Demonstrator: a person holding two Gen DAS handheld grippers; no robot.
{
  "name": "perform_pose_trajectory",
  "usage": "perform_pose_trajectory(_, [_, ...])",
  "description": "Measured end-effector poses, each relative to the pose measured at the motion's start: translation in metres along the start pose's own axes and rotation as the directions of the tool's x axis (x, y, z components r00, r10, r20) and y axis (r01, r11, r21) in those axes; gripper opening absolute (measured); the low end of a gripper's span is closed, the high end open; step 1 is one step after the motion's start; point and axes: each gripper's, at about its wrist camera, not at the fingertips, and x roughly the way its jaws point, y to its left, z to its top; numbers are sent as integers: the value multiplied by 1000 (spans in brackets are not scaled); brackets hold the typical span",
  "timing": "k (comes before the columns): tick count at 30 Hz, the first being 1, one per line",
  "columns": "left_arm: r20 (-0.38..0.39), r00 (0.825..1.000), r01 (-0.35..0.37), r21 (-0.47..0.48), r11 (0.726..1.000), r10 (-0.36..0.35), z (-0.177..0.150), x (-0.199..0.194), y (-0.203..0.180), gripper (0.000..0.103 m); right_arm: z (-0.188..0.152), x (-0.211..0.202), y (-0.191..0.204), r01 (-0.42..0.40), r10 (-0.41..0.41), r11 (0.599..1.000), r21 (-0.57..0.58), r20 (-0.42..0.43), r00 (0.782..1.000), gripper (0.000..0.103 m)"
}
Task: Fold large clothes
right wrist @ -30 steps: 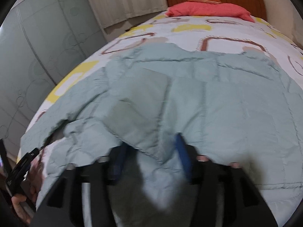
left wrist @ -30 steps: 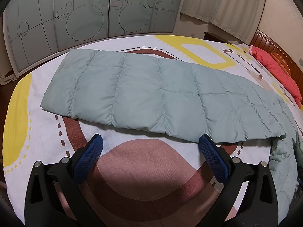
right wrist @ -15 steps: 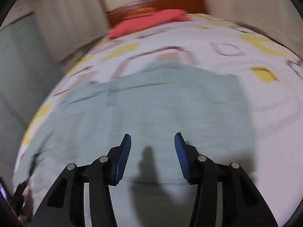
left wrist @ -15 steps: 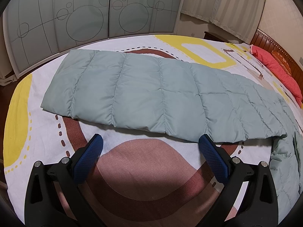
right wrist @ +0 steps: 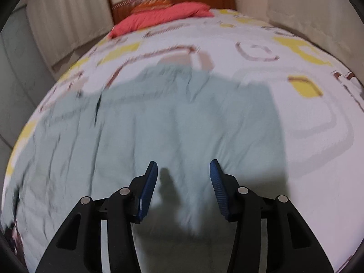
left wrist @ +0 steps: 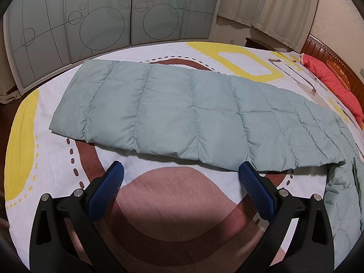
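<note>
In the left wrist view, wardrobe doors (left wrist: 109, 20) with circle patterns fill the upper left of the frame, and the bed (left wrist: 22, 122) with its yellow, brown and white cover spreads below them. The pale green quilted coat (left wrist: 193, 113) lies across the middle of the frame as a long flat band, its left end squared off and smooth, its right end running on toward the lower right edge, where more of the fabric sits bunched. The left gripper (left wrist: 181, 177) hangs at the bottom centre with its jaws spread wide, holding nothing, just short of the coat's near edge. At the far right a red pillow (left wrist: 334, 84) rests by the headboard.

The right wrist view is blurred. The coat (right wrist: 159, 132) covers the left and centre of the frame, lying flat on the bed (right wrist: 318, 136), with bare cover to the right. The right gripper (right wrist: 183, 173) sits at the bottom centre over the coat's near part, jaws moderately apart and empty.

My reading is that the task is partly done: the garment seems already folded lengthwise into a strip. What looks left is tidying the bunched right end and folding the strip across into a compact stack. Neither gripper has a grasp yet for that.
</note>
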Motion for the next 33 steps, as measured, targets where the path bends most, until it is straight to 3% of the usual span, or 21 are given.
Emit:
perform_pose_trajectory(5, [0, 1000, -2, 1, 1000, 2, 0, 0, 0, 101, 36, 21, -20, 70, -72, 997, 36, 42, 997, 48])
perform_pose_trajectory(10, [0, 1000, -3, 2, 1000, 3, 0, 0, 0, 101, 36, 67, -32, 99, -98, 995, 32, -25, 995, 49])
perform_pose_trajectory(13, [0, 1000, -5, 3, 1000, 5, 0, 0, 1, 101, 42, 57, -27, 101, -100, 994, 30, -27, 995, 49])
perform_pose_trajectory(18, [1, 1000, -7, 5, 1000, 7, 0, 0, 0, 101, 35, 34, 0, 48, -48, 999, -8, 48, 998, 49])
perform_pose_trajectory(22, [1, 1000, -6, 4, 1000, 6, 0, 0, 1, 101, 20, 66, 23, 30, -32, 997, -68, -36, 999, 53])
perform_pose_trajectory(23, [1, 1000, -7, 5, 1000, 7, 0, 0, 1, 101, 19, 68, 27, 48, -50, 995, -91, -15, 999, 53])
perform_pose_trajectory(29, [1, 1000, -6, 4, 1000, 6, 0, 0, 1, 101, 11, 28, 37, 31, -30, 997, -72, 26, 999, 54])
perform_pose_trajectory(33, [1, 1000, -7, 5, 1000, 7, 0, 0, 1, 101, -7, 26, 41, 38, -38, 997, -68, 5, 999, 54])
